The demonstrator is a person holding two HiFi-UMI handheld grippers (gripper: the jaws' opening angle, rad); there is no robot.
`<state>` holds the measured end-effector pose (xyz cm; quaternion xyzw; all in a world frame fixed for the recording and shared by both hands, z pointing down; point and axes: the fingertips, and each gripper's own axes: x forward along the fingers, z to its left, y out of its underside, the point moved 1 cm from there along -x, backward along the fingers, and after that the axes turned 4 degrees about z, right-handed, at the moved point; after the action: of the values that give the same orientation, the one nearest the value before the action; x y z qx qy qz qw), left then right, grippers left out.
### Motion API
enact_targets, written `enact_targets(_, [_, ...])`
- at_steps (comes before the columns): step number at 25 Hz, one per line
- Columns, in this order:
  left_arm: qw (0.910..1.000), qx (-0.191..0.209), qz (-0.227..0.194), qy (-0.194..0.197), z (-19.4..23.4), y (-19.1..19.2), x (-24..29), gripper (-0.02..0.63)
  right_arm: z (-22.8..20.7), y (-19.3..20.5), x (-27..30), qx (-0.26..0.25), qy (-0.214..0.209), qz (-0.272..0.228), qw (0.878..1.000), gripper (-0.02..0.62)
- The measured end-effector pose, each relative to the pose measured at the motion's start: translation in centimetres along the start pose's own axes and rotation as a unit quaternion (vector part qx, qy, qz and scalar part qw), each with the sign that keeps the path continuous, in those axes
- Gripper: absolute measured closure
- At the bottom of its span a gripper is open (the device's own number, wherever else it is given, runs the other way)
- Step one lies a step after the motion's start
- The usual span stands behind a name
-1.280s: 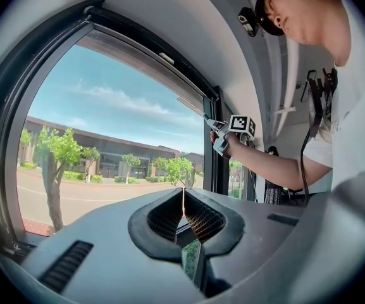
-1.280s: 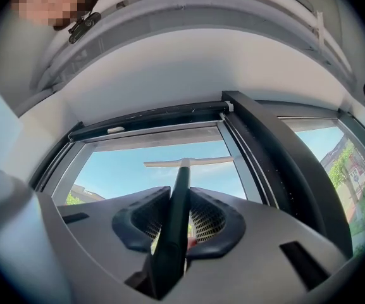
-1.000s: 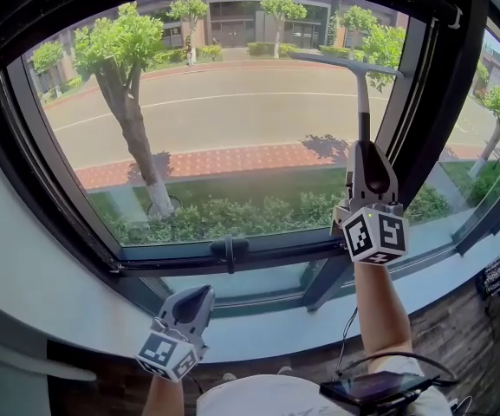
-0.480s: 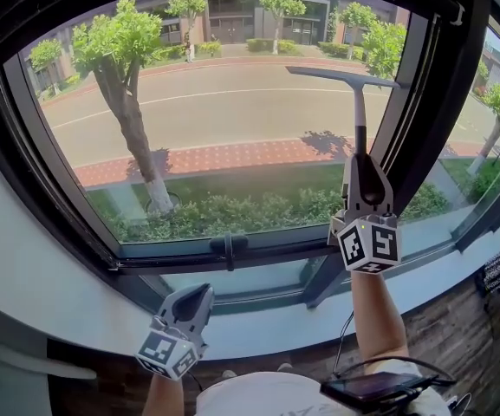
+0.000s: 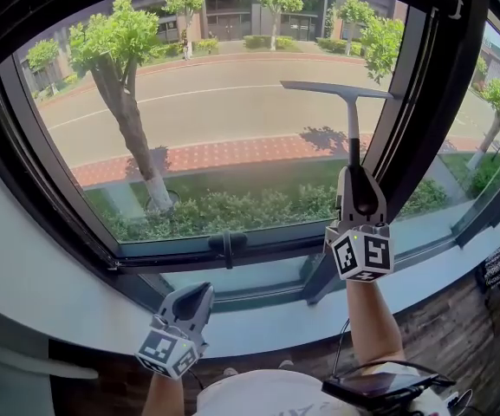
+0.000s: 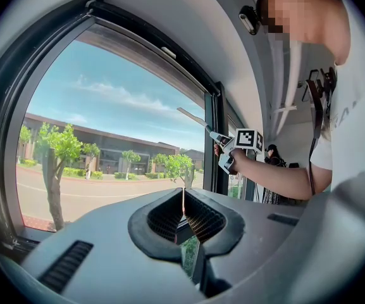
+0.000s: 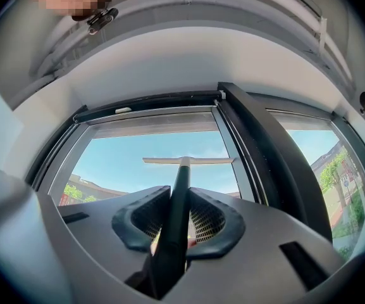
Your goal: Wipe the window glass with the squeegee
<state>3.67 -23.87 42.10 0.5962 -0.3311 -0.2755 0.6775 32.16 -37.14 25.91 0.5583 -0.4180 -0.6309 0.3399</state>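
Right edge: the dark frame post (image 5: pixel 423 102) stands just beside the blade's 3 o'clock end. I cannot tell whether the two touch.
Top edge: in my right gripper view a band of pane lies between the blade and the top frame (image 7: pixel 157 103) at 12 o'clock.
Bottom edge: the bottom rail (image 5: pixel 275 250) runs under the pane, with its latch handle (image 5: pixel 228 248) at 8 o'clock from my right gripper.
Open room: the window glass (image 5: pixel 224 137) stretches wide and bare toward 9 o'clock of the blade, and there is more of it toward 6 o'clock, down to the rail.
Squeegee, place: the squeegee (image 5: pixel 351 120) is up against the pane's right part, at about 2 o'clock in the head view. I cannot tell whether its edge presses on the glass.
Squeegee, axis: the handle's long axis runs from 6 to 12 o'clock, with the head pointing to 12. The blade lies across it from 9 to 3 o'clock, its 3 o'clock end a shade lower in the head view.
Right gripper: my right gripper (image 5: pixel 359 178) is closed on the squeegee's dark handle, which fills the gap between the jaws and rises straight out of them.
Left gripper: my left gripper (image 5: pixel 196 298) hangs low at 7 o'clock, in front of the sill (image 5: pixel 319 315), well apart from the squeegee. Its jaws are pressed together with nothing between them.
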Motion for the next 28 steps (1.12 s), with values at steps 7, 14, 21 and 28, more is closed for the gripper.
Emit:
enact_targets(7, [1.0000, 0.004, 0.002, 0.001, 0.0, -0.1, 0.1, 0.583, 0.1, 2.0, -1.4, 0.000, 0.002, 0.020, 1.000, 0.495])
enact_targets(14, [1.0000, 0.003, 0.003, 0.002, -0.3, 0.1, -0.1, 0.583, 0.4, 3.9, -2.9, 0.005, 0.004, 0.044, 0.999, 0.495])
enact_targets(21, [1.0000, 0.001, 0.004, -0.001, -0.6, 0.3, -0.4, 0.583, 0.4, 6.4, -4.5, 0.000, 0.005, 0.072, 0.997, 0.495])
enact_targets(28, [1.0000, -0.001, 0.007, -0.002, -0.9, 0.5, -0.5, 0.583, 0.4, 9.8, -6.7, -0.001, 0.003, 0.108, 0.994, 0.495])
